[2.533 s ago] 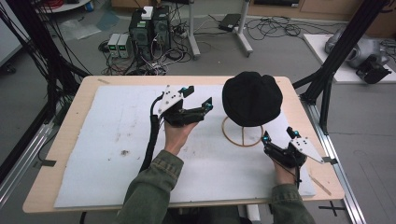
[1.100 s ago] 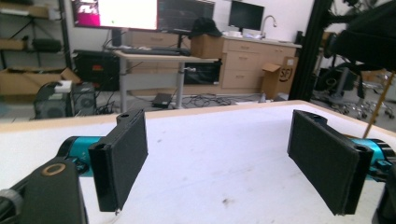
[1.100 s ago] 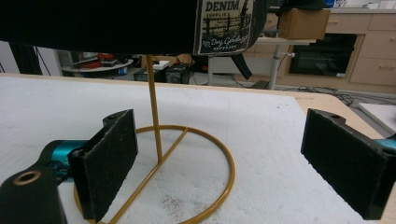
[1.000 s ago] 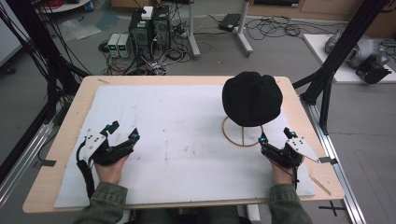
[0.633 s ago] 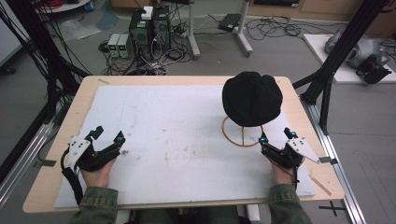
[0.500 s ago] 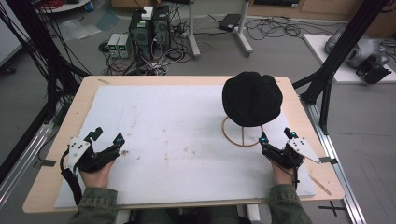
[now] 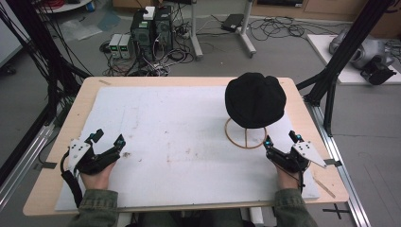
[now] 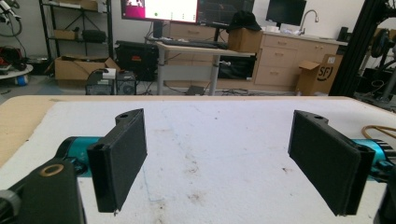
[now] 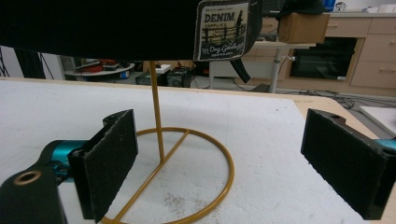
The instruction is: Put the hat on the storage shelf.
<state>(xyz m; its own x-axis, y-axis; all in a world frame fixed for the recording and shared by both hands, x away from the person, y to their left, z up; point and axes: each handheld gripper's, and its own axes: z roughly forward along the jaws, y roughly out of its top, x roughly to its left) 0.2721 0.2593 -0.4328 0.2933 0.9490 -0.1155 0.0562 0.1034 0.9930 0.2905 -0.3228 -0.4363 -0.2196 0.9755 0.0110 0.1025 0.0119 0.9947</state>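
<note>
Just ahead of the right tongs (image 7: 281,140), a black cap (image 7: 255,99) is sitting on a gold wire stand (image 7: 245,135), with the stand's ring base lying on the white mat (image 7: 189,142) close to the jaw tips. Those tongs are resting low at the table's (image 7: 56,189) near right corner, held by the person's right hand (image 7: 288,177), and their jaws are standing spread with nothing between them. Seen from the right gripper view, the right tongs (image 9: 233,154) are facing the stand (image 9: 161,140): its upright rod is rising just beyond the left-hand jaw, the ring is curving across the gap between the jaws, and the cap (image 9: 107,28) is hanging overhead with a sewn label (image 9: 222,30) reading "DENIM" facing the camera. Neither jaw is touching the stand or the cap.

Well apart from them, the left tongs (image 7: 107,140) are lying near the mat's left edge, gripped by the left hand (image 7: 94,175), and are pointing forward and slightly toward the cap. Their jaws are also standing wide apart and holding nothing. From the left gripper view, the left tongs (image 8: 219,154) are looking across bare, lightly stained mat (image 8: 210,140), with a sliver of the gold ring (image 8: 378,130) showing beyond the right-hand jaw.
</note>
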